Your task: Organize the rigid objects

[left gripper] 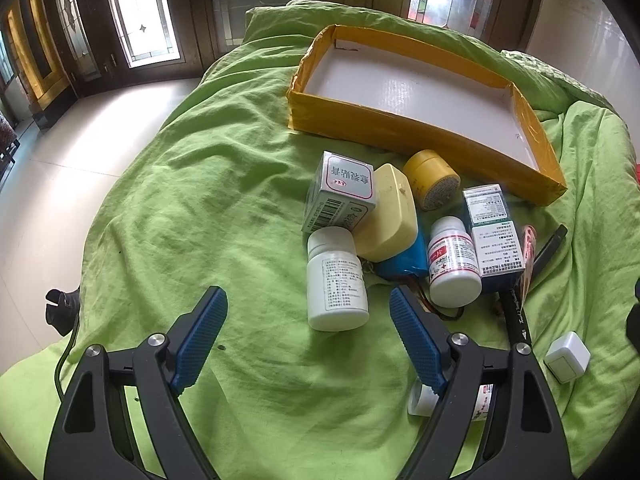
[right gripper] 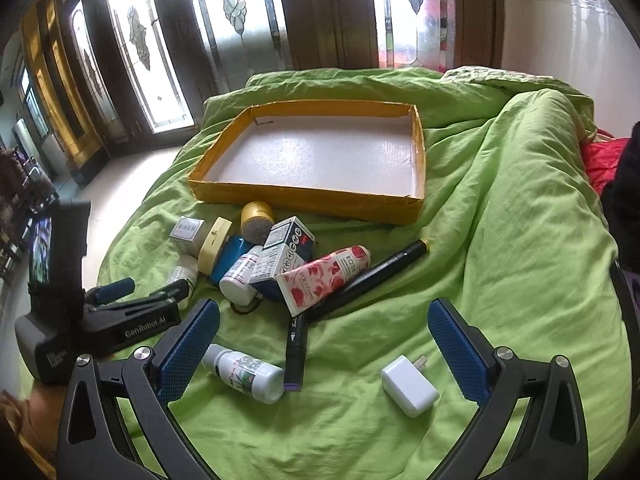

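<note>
A shallow yellow-taped tray with a white floor lies on the green bedspread. In front of it sits a pile: a white pill bottle, a grey carton, a cream case, a yellow jar, a red-labelled bottle, a rose-print tube and a black marker. My left gripper is open just short of the white pill bottle. My right gripper is open above a white charger and a small bottle.
A second dark marker lies beside the small bottle. The left gripper's body shows at the left in the right wrist view. The bed's edge drops to a pale tiled floor on the left. A red cloth lies at far right.
</note>
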`<control>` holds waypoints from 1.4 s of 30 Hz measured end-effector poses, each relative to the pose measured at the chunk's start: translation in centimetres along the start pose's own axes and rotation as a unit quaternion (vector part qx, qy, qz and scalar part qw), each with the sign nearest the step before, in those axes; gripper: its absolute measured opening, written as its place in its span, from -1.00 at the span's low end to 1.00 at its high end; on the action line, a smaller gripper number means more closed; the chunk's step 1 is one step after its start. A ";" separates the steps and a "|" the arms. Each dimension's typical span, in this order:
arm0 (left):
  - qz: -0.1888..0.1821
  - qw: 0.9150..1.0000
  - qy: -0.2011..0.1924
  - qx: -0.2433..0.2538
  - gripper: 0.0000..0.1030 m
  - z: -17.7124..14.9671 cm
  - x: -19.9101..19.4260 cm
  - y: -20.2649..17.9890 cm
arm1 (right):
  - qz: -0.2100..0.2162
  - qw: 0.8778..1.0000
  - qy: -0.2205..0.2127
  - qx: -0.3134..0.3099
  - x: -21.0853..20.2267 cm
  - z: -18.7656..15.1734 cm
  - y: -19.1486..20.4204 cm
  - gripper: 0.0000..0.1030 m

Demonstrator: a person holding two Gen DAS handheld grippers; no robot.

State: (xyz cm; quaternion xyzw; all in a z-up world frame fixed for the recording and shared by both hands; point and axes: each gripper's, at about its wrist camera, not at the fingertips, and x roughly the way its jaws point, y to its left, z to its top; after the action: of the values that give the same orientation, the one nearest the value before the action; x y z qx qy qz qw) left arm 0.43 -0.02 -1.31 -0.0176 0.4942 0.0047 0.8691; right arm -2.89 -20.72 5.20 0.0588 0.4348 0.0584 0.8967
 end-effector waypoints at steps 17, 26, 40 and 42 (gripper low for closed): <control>-0.009 1.000 0.006 0.009 0.63 0.1 0.3 -0.5 | -0.004 0.999 -0.001 0.040 2.6 0.5 -4.2 0.98; -0.021 1.000 0.011 -0.006 0.61 0.2 0.3 0.2 | 0.007 1.000 0.001 -0.006 2.5 0.0 -2.2 0.82; -0.032 0.999 0.010 -0.011 0.61 0.4 0.2 0.2 | 0.023 0.999 0.019 0.015 2.8 -0.1 -3.1 0.69; -0.031 0.999 0.012 -0.007 0.61 0.4 0.3 0.0 | 0.023 0.999 0.021 0.015 2.9 -0.1 -3.0 0.69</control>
State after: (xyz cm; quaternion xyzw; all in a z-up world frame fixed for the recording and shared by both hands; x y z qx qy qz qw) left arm 0.92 0.01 -1.38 -0.0394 0.5035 -0.0192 0.8629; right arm -1.00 -23.21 2.43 0.0810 0.4528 0.0739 0.8848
